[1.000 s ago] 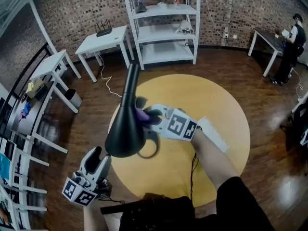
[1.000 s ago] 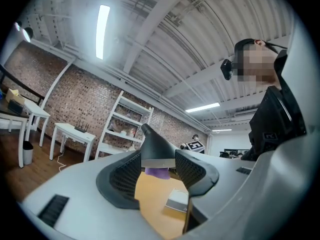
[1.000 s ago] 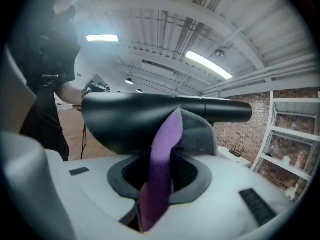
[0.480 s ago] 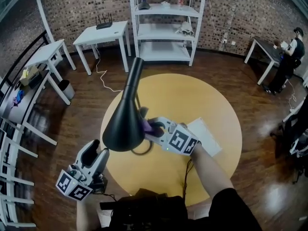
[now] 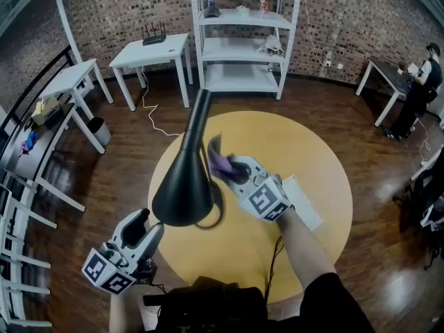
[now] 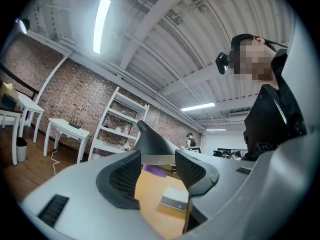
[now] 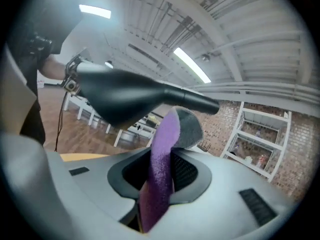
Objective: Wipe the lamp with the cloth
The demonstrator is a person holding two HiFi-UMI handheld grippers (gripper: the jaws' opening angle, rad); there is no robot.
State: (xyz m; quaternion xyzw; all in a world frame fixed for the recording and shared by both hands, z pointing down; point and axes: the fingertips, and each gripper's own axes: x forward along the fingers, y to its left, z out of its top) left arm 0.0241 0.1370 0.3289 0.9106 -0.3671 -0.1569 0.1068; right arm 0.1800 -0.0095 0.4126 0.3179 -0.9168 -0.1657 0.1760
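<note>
While the right tongs [image 5: 227,168] clench the purple cloth [image 5: 219,159] beside the black lamp [image 5: 183,189], frame centre on the table [image 5: 312,151], wiping seems underway, shade mostly left. Left tongs [image 5: 140,220] released, empty, lower left.

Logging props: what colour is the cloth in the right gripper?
Purple, with a grey reverse; the cloth shows best in the right gripper view.

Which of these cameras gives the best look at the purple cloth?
The right gripper view: the purple cloth fills its middle, pinched in the right gripper. The head view shows just a little of it beside the black lamp; the left gripper view, a distant sliver.
</note>
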